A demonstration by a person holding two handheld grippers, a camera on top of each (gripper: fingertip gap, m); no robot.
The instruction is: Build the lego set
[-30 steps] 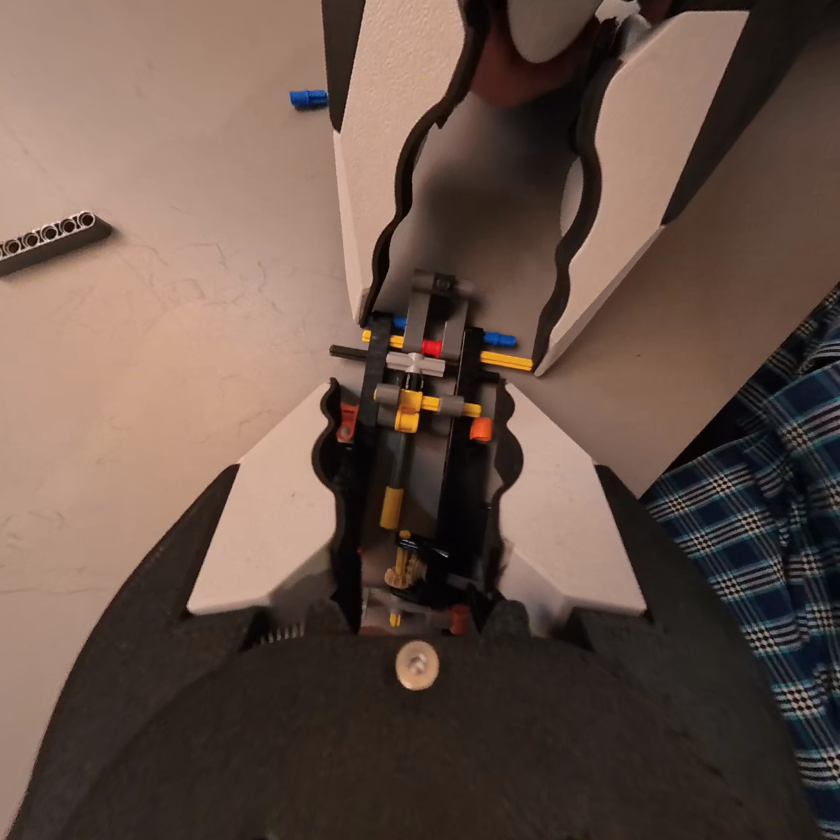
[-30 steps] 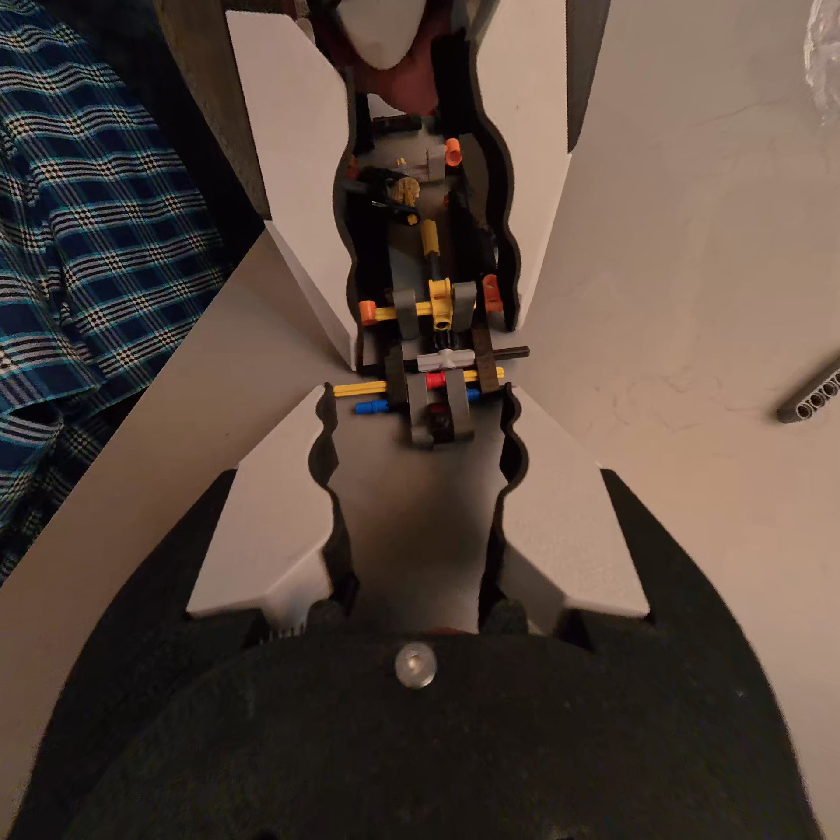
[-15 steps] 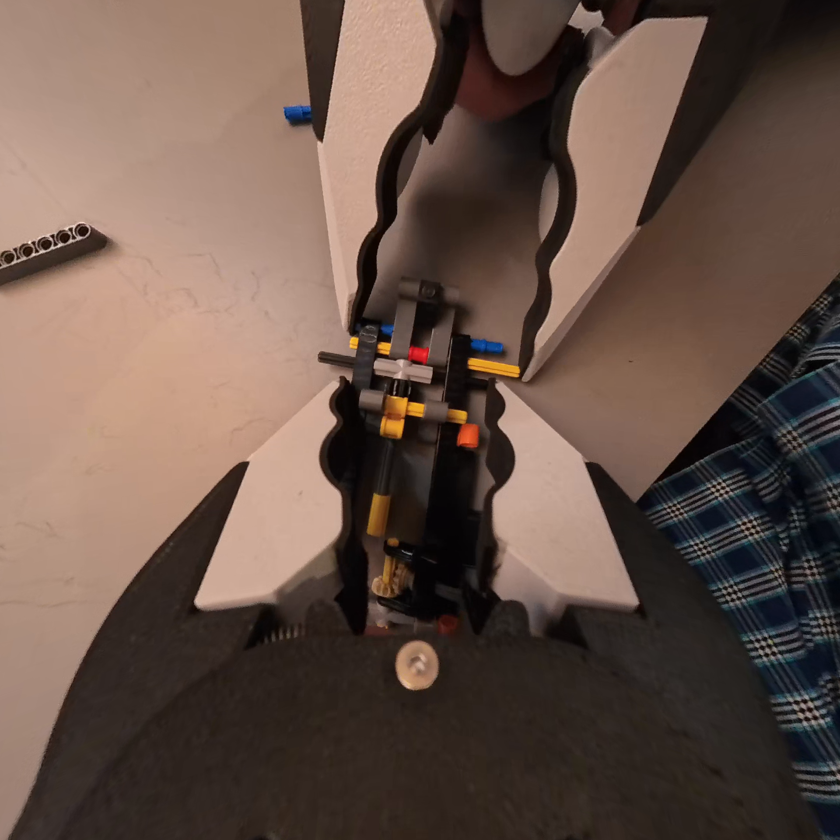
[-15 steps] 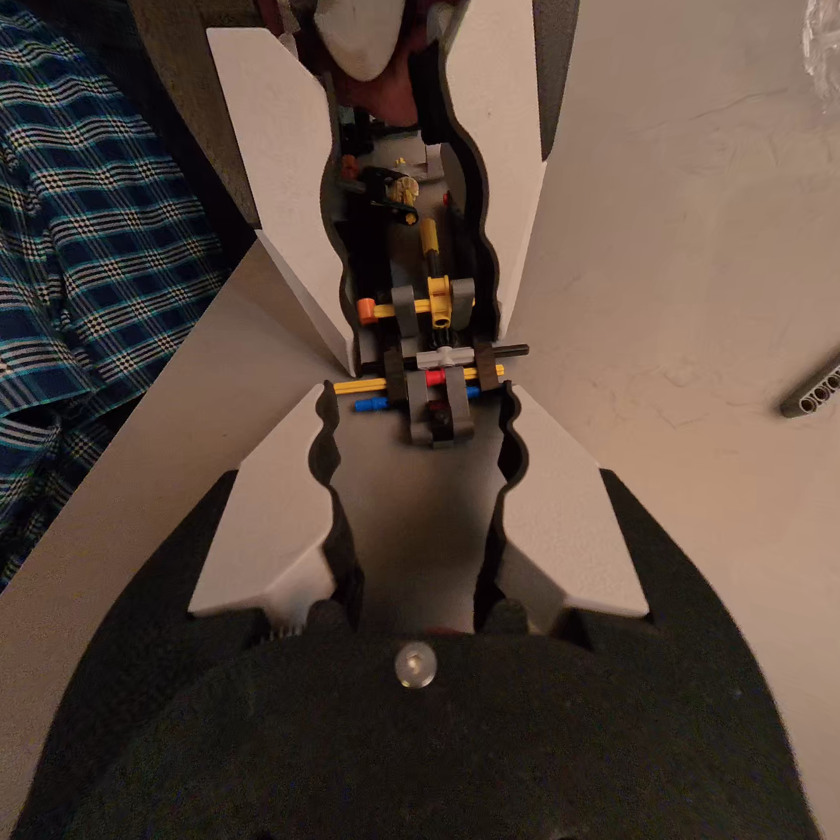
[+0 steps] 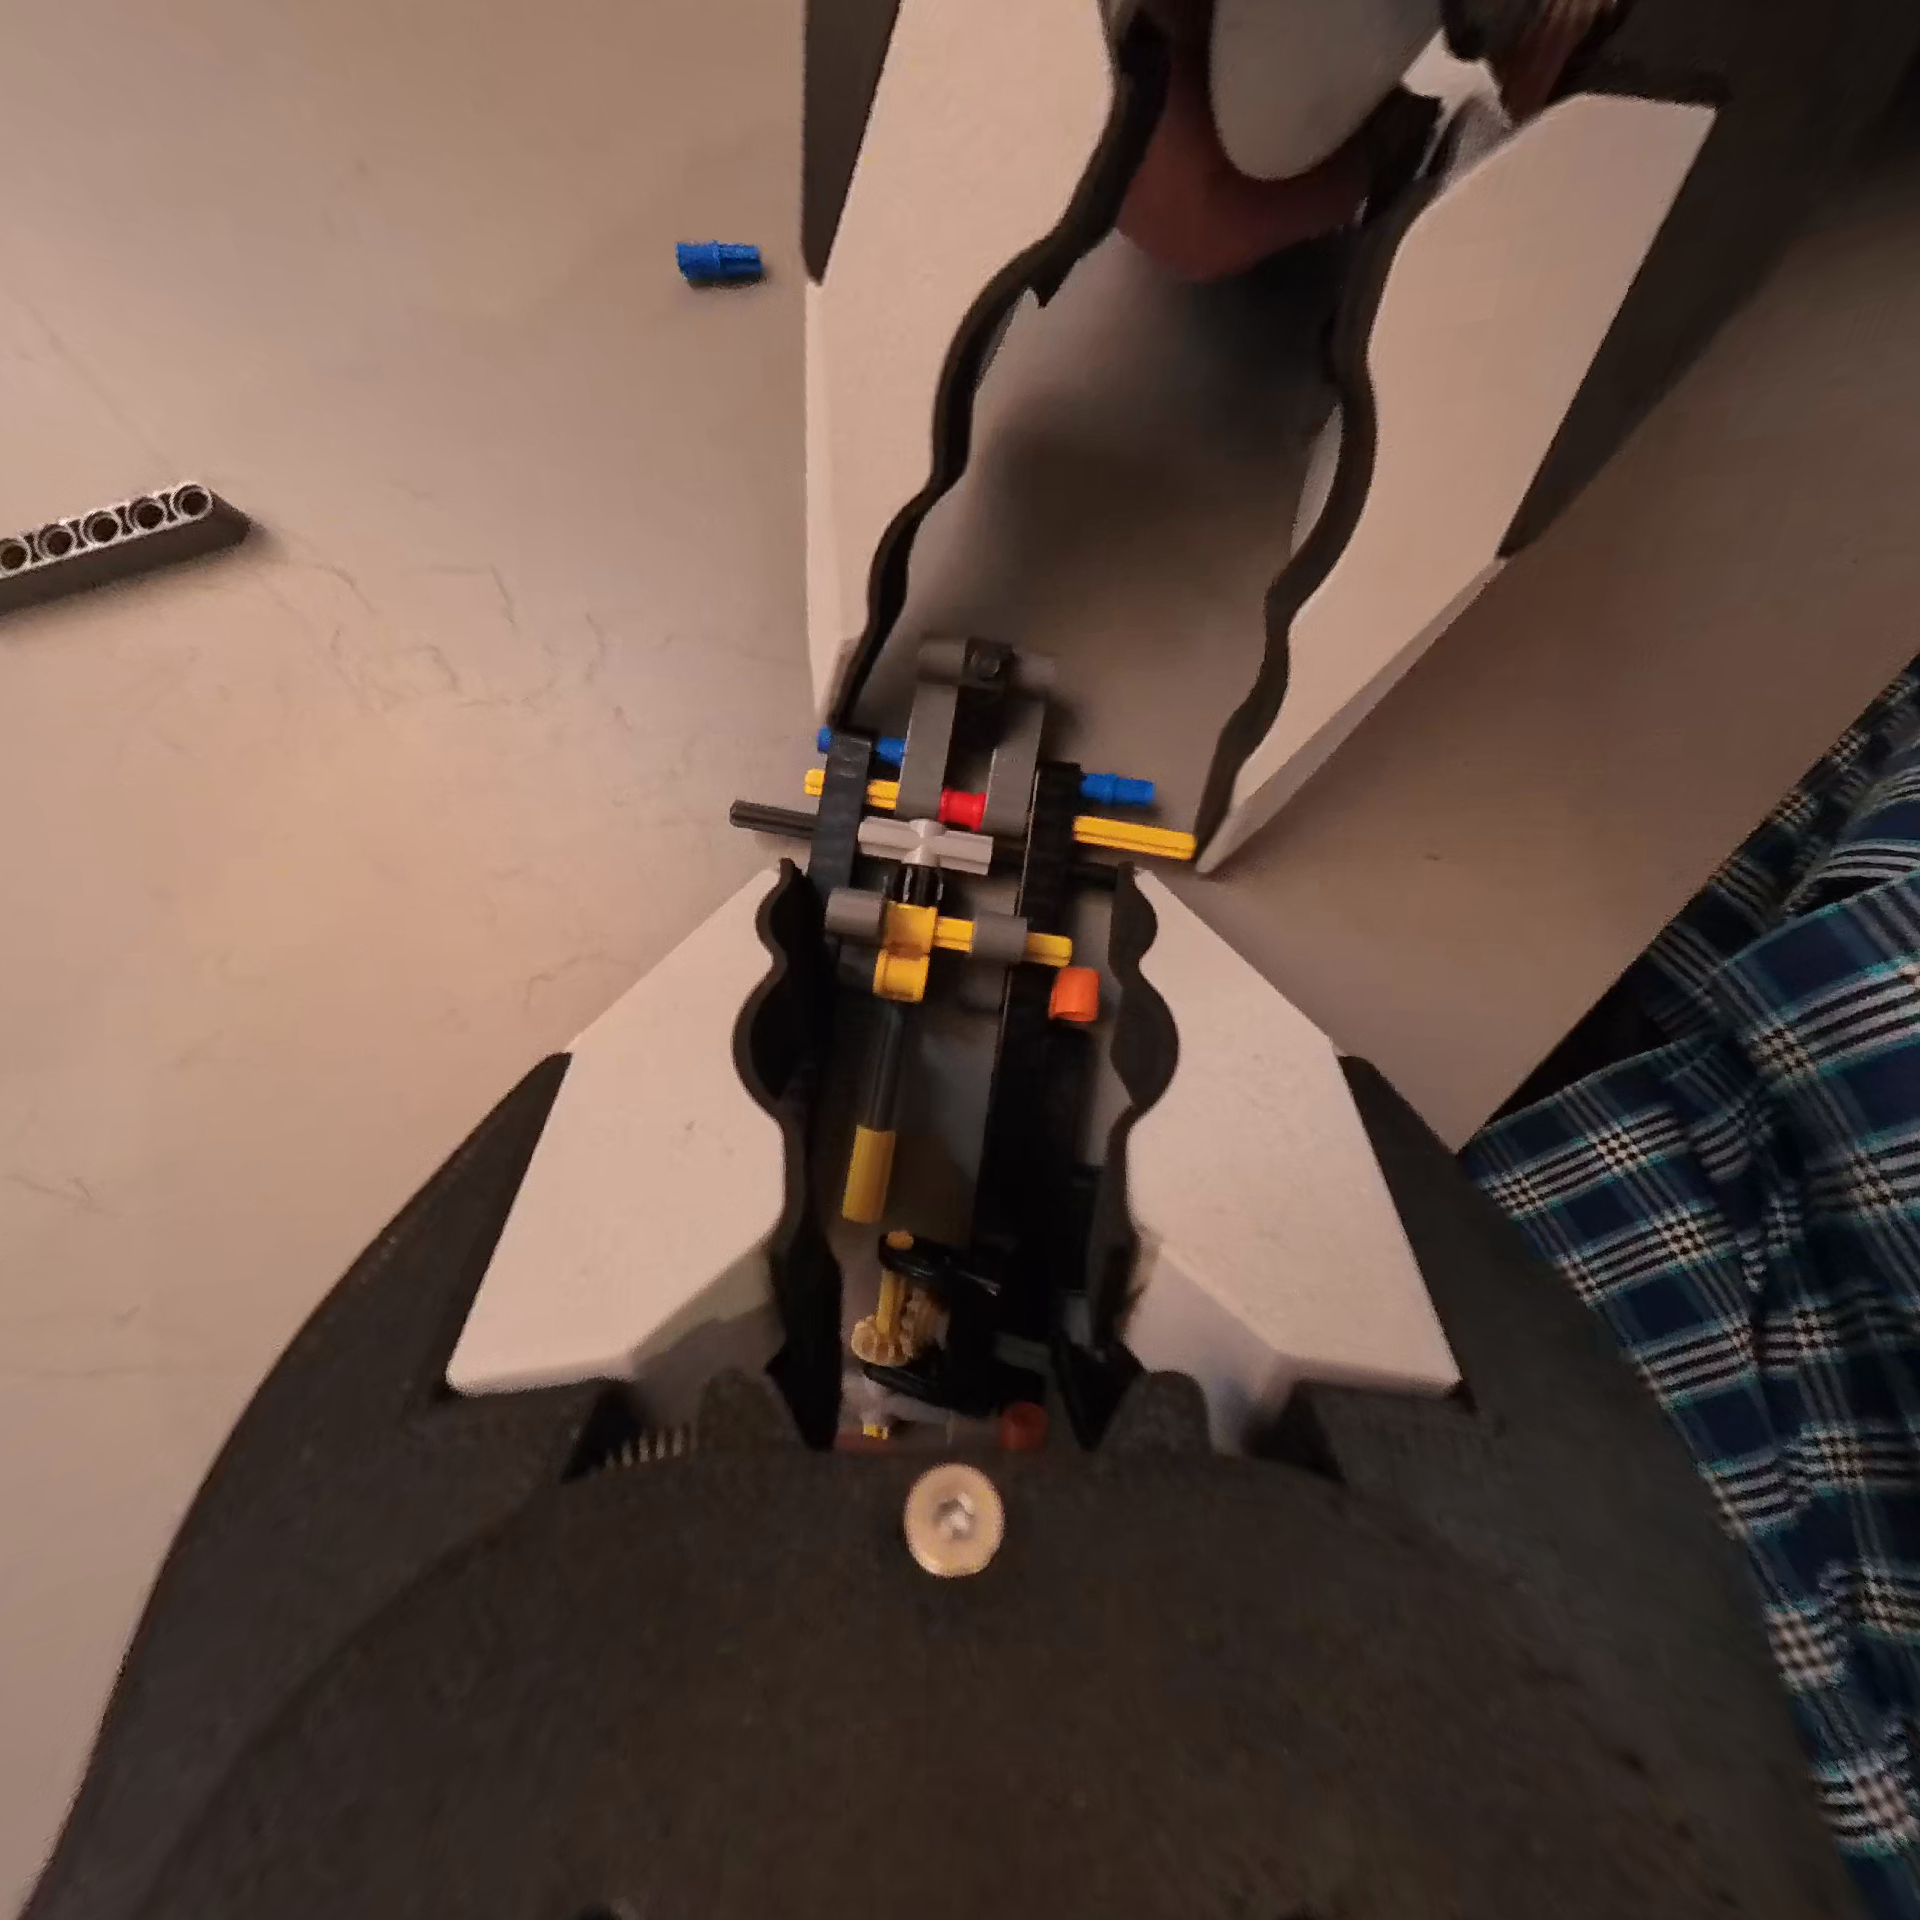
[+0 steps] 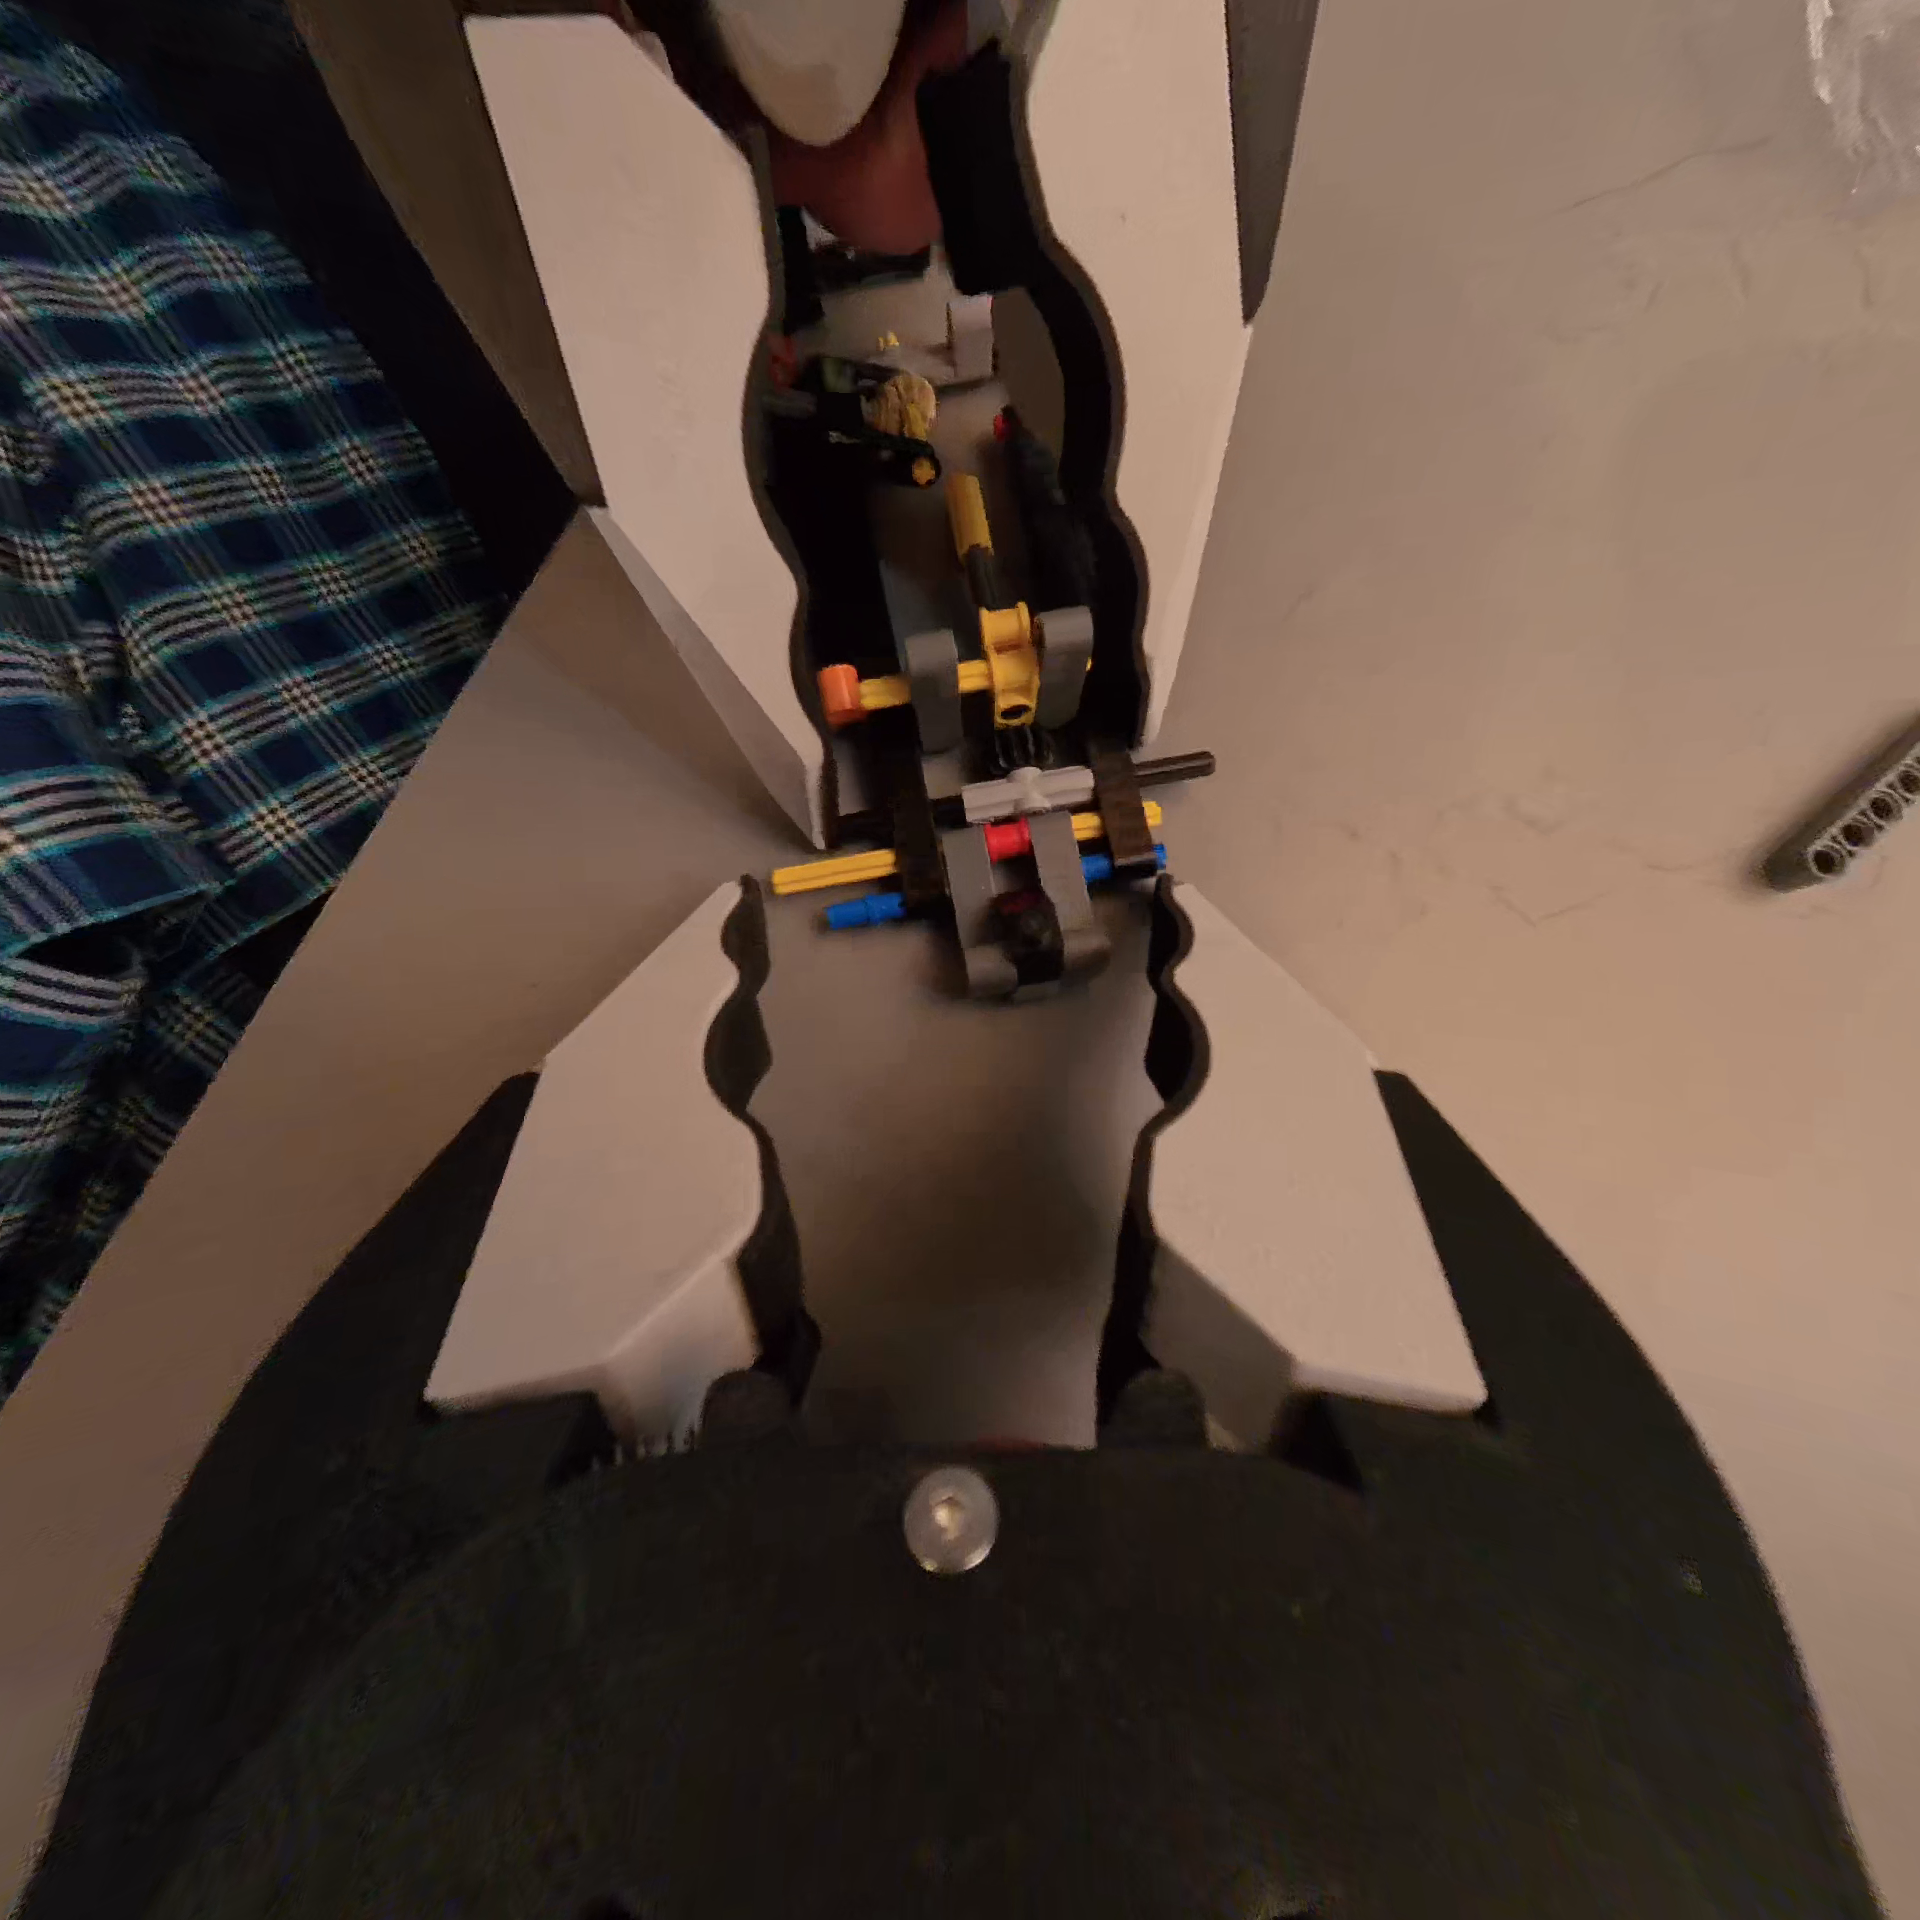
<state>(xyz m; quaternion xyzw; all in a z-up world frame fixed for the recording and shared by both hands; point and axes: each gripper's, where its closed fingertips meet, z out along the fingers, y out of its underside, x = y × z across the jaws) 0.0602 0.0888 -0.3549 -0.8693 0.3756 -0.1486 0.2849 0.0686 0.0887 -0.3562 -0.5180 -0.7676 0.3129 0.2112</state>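
Observation:
A lego assembly of black beams, grey liftarms, yellow axles, blue pins and an orange bush lies lengthwise between my left gripper's fingers, which are shut on its black sides just above the table. Its grey front end sticks out past the fingertips. My right gripper faces it from the opposite side, open, with its fingertips on either side of that grey front end and the blue pins. In the right wrist view the left gripper shows at the top, closed around the assembly. The right gripper also shows in the left wrist view.
A grey beam with holes lies loose on the beige table; it also shows in the right wrist view. A loose blue pin lies farther off. A blue plaid cloth sits past the table edge. Clear plastic lies at a corner. My two grippers' fingertips are within a few centimetres of each other.
My left gripper's fingers have narrowed onto the assembly's sides, hiding the orange piece on one side. The right gripper has stayed open at the front end; both shifted only slightly.

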